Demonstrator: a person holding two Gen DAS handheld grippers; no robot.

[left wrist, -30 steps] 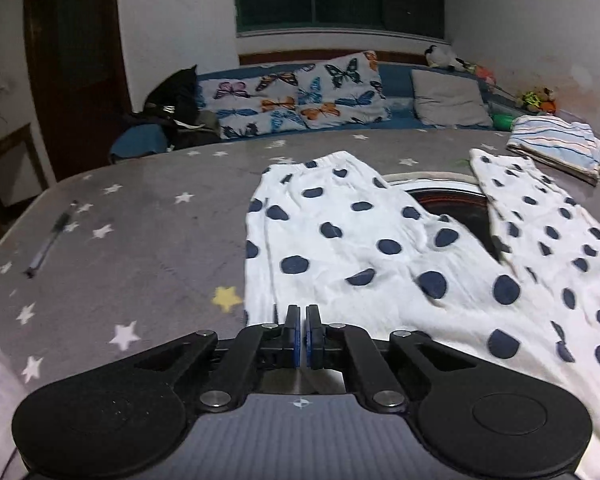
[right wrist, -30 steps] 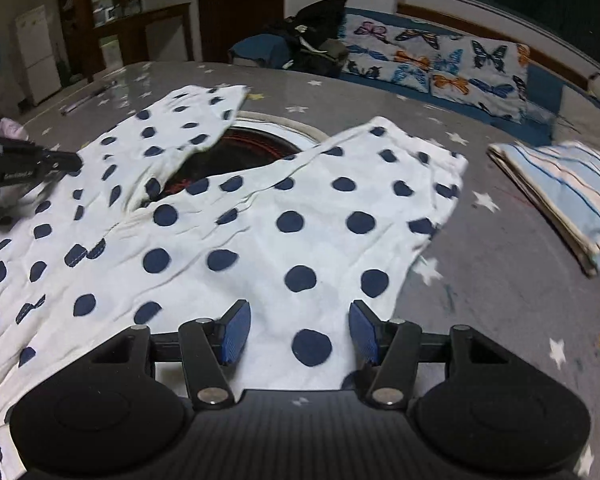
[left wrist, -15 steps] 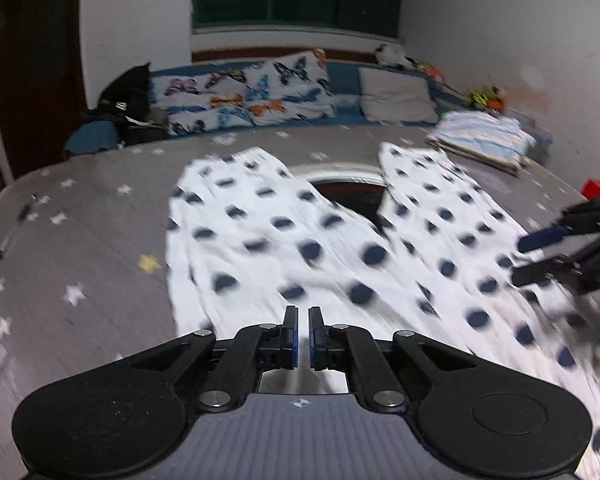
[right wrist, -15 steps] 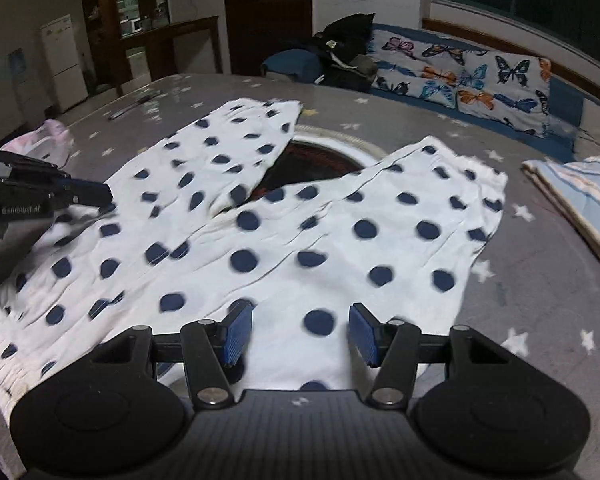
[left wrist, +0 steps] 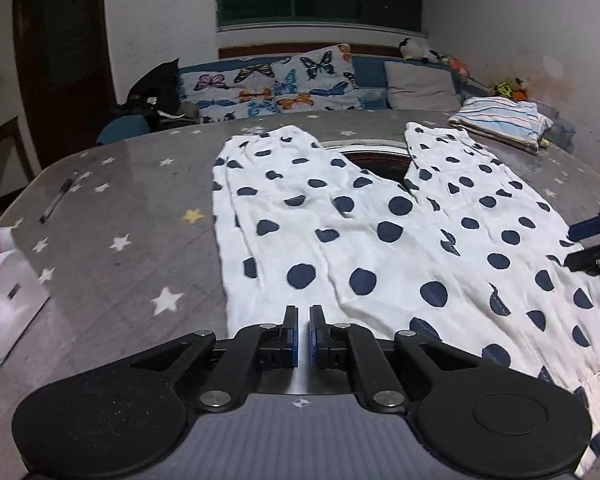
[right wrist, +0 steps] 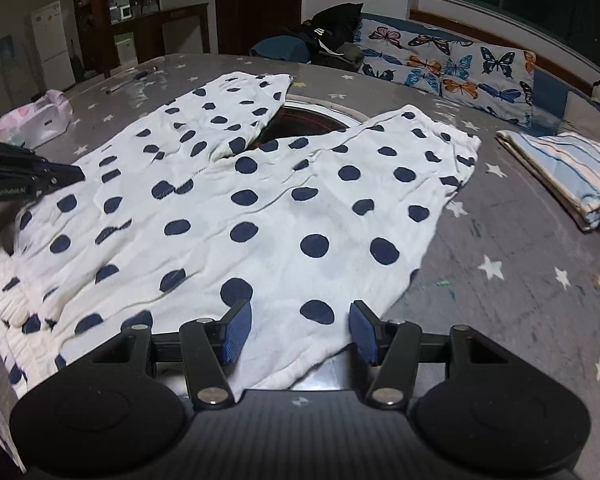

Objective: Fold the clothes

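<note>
White trousers with navy dots (left wrist: 380, 240) lie spread flat on the grey star-print table, legs pointing away, waistband toward me; they also show in the right wrist view (right wrist: 260, 208). My left gripper (left wrist: 304, 336) is shut and empty, over the near edge of the left leg side. My right gripper (right wrist: 300, 332) is open, its pads above the near hem of the right leg; it also shows at the right edge of the left wrist view (left wrist: 592, 240). The left gripper appears at the left edge of the right wrist view (right wrist: 32, 180).
A folded striped cloth (left wrist: 504, 120) lies at the table's far right, also in the right wrist view (right wrist: 568, 172). A round dark inset (left wrist: 376, 160) shows between the legs. A pen (left wrist: 56, 200) and a white pouch (left wrist: 4, 300) lie at left. A sofa with butterfly cushions (left wrist: 276, 84) stands behind.
Both grippers have pulled back toward the near side of the trousers, and the cloth now lies flatter. The left stayed shut, the right stayed open.
</note>
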